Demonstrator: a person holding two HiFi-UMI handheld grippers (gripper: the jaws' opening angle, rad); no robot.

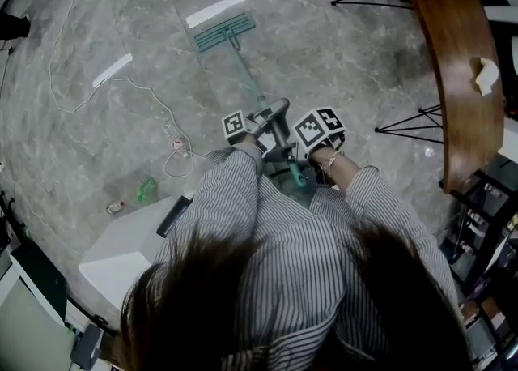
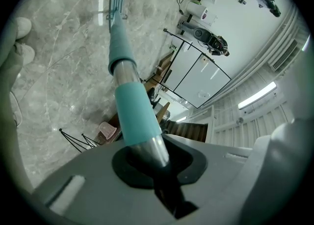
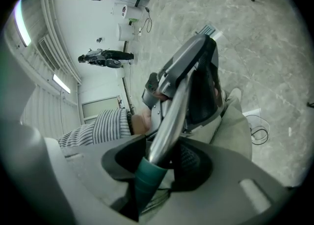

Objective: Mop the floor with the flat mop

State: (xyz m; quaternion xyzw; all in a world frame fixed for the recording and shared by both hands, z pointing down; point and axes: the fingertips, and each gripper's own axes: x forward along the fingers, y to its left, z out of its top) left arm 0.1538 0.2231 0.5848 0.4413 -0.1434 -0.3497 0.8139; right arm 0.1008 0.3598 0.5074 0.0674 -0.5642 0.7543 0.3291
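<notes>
Striped sleeves point(image 1: 235, 191) flank the left tongs point(image 2: 147, 162) and right tongs point(image 3: 152, 162), both clenched on the teal-and-steel flat mop's point(image 1: 222, 36) pole. Its head rests on open grey marble floor point(image 1: 340, 61), between a white cable point(image 1: 176, 145) and the curved wooden worktop's point(image 1: 453, 61) edge.

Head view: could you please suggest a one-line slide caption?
Seen from above, left gripper and right gripper clamp the flat mop handle, mop head on the grey floor.

The grey left gripper point(image 1: 261, 123), which carries a marker cube, is held out in front of the chest. Its jaws are pressed on the teal and metal mop handle point(image 1: 243, 70). The grey right gripper point(image 1: 293, 160) is just beside it and nearer the body, clamped on the same handle. Both arms in striped sleeves point(image 1: 241, 187) reach forward.
</notes>
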